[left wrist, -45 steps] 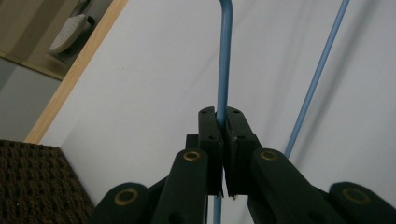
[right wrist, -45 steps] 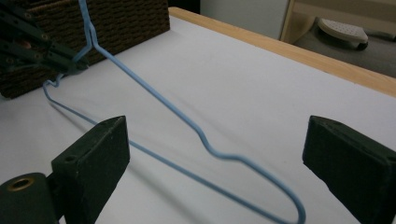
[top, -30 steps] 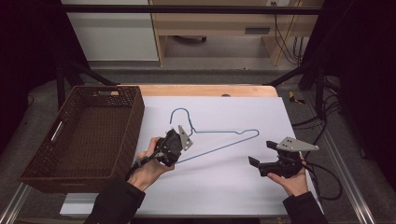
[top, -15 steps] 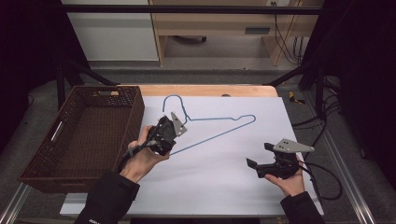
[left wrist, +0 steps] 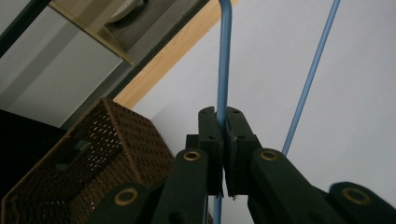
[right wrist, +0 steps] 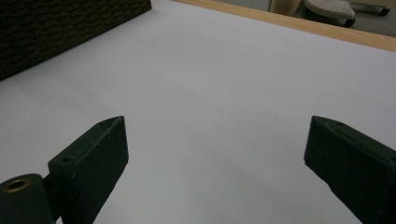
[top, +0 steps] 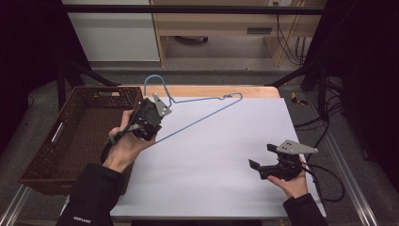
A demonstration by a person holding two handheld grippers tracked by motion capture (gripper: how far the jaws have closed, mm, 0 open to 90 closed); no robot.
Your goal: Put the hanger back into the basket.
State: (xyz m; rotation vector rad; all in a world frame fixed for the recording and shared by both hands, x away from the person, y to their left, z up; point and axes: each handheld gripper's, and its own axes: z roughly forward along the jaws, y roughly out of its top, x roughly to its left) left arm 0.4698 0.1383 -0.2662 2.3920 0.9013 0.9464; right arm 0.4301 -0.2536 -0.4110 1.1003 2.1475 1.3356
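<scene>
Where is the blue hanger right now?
In the high view, the blue wire hanger sits left of centre, pinched in the left claw beside the brown wicker basket, its hook towards the far table edge.

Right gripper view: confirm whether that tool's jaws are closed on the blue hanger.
No. The right tool has its jaws wide apart over the bare white table, with nothing between them.

- I count one blue wire hanger [top: 197, 115], far left of centre.
- One brown wicker basket [top: 80, 136] at the left.
- Two claws: the left claw [top: 149, 117] and the right claw [top: 263, 157].
- One white table [top: 226, 160] under it all.
</scene>
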